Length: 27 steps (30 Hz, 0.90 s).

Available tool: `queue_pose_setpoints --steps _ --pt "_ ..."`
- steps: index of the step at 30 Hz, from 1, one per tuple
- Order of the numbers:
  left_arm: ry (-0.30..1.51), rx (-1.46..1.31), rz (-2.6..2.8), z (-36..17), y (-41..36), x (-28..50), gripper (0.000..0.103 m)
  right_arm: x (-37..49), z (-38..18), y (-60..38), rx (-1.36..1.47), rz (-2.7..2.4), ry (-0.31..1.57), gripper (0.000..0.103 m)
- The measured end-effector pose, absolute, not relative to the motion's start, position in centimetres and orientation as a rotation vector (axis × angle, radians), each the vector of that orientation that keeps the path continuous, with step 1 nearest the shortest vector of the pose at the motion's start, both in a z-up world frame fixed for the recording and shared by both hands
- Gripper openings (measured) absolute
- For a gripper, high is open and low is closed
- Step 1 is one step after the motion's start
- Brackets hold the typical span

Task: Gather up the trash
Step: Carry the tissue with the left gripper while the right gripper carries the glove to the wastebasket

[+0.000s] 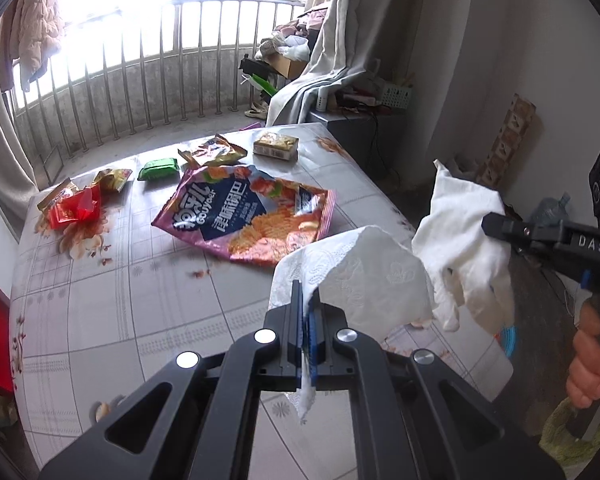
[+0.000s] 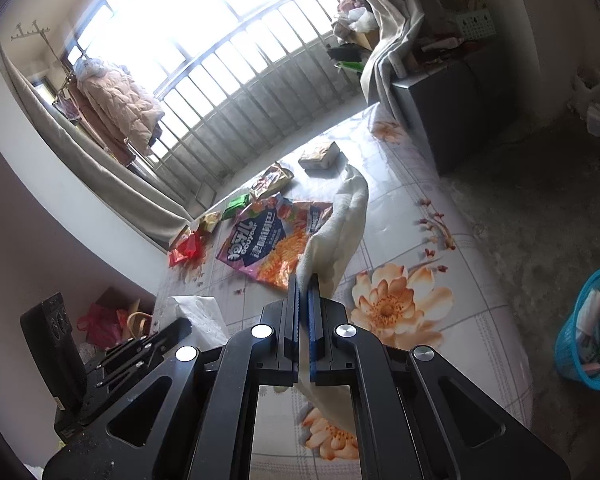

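Note:
My left gripper (image 1: 307,296) is shut on a white embossed paper napkin (image 1: 364,276), held above the table's near right part. To its right my right gripper (image 1: 490,222) is shut on a white crumpled tissue (image 1: 460,236) that hangs from its tip. In the right wrist view the same right gripper (image 2: 308,280) pinches that white tissue (image 2: 342,224), and the left gripper (image 2: 180,326) with its napkin (image 2: 198,314) shows at the lower left. A big pink and blue chip bag (image 1: 248,216) lies flat mid-table.
Small wrappers lie at the table's far side: red (image 1: 76,210), yellow (image 1: 114,178), green (image 1: 159,169), a gold one (image 1: 216,152) and a small box (image 1: 276,145). A blue basket (image 2: 590,328) holding trash stands on the floor right of the floral tablecloth (image 2: 400,304). A person's hand (image 1: 588,356) grips the right handle.

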<state>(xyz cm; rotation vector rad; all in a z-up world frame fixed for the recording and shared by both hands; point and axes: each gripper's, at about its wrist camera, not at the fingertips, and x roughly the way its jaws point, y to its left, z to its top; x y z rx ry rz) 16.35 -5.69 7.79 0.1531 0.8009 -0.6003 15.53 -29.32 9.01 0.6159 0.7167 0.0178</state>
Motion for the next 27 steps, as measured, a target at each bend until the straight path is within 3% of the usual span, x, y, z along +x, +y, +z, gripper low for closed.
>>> queue_pose_setpoints --steps 27 --pt "0.732 0.214 -0.714 9.7 -9.2 9.8 0.002 6.2 10.7 -33.0 0.657 -0.108 0.615 0.002"
